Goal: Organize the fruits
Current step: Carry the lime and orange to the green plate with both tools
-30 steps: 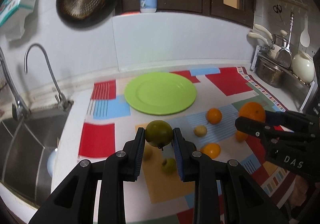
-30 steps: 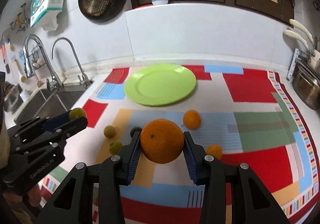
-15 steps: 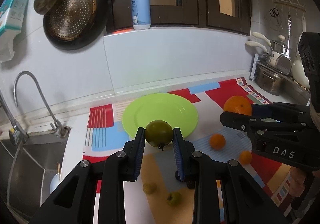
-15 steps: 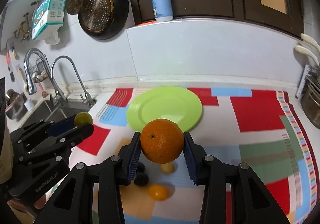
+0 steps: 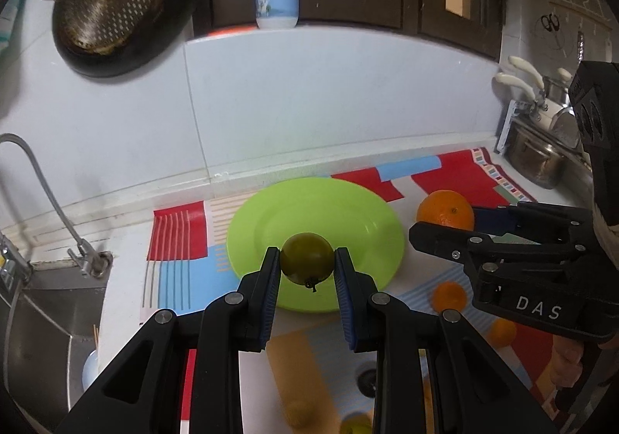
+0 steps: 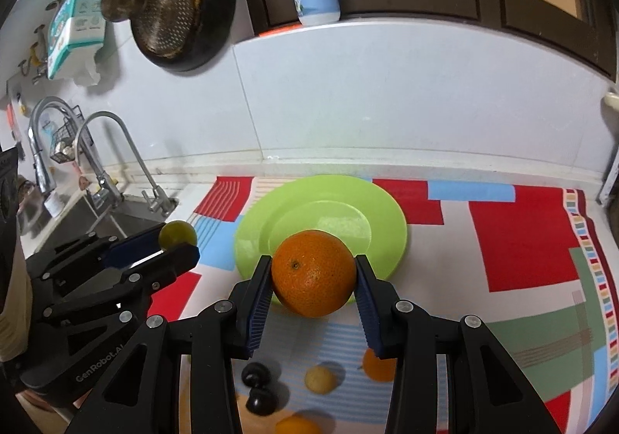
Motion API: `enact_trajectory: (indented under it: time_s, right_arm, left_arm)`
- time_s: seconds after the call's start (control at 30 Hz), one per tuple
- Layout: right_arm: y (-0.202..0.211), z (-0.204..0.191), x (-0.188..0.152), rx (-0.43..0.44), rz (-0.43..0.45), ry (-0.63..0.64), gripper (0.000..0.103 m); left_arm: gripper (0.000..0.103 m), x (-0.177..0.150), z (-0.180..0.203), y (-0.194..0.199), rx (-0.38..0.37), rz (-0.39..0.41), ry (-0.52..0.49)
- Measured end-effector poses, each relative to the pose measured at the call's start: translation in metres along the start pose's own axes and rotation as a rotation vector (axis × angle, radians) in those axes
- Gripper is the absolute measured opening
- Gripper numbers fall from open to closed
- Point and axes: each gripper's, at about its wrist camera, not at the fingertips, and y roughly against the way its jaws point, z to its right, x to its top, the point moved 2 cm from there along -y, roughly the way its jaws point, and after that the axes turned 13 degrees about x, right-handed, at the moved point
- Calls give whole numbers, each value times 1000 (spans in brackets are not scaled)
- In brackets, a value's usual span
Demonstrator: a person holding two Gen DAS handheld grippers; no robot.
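Observation:
My left gripper [image 5: 307, 265] is shut on a dark green round fruit [image 5: 306, 263] and holds it in the air over the near edge of the lime green plate [image 5: 294, 209]. My right gripper [image 6: 312, 273] is shut on a large orange [image 6: 313, 273], also held above the plate's [image 6: 329, 198] near rim. The plate has nothing on it. In the left wrist view the right gripper [image 5: 441, 219] holds the orange [image 5: 445, 209] to the right of the plate. In the right wrist view the left gripper [image 6: 180, 240] holds the green fruit [image 6: 176, 234] left of the plate.
Loose fruit lies on the colourful mat [image 6: 522, 252] near me: small oranges [image 5: 448, 296] [image 6: 377, 366], a yellow fruit [image 6: 320, 380], two dark fruits [image 6: 256, 374]. A sink with taps [image 6: 116, 147] is at left, pots [image 5: 537, 159] at right, a pan [image 6: 182, 8] hangs on the wall.
Both grippers have risen and moved forward towards the plate with their fruit still held. The loose fruit on the mat now lies below and behind the fingertips.

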Motion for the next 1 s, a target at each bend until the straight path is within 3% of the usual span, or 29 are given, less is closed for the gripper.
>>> enact_trajectory:
  time_s: [0.53, 1.0]
  right_arm:
    - [-92, 34, -4, -35, -152, -72, 42]
    - [-117, 51, -10, -37, -206, -131, 42]
  left_arm:
    - [28, -8, -5, -97, -54, -183, -14]
    - [30, -16, 3, -120, -65, -236, -40]
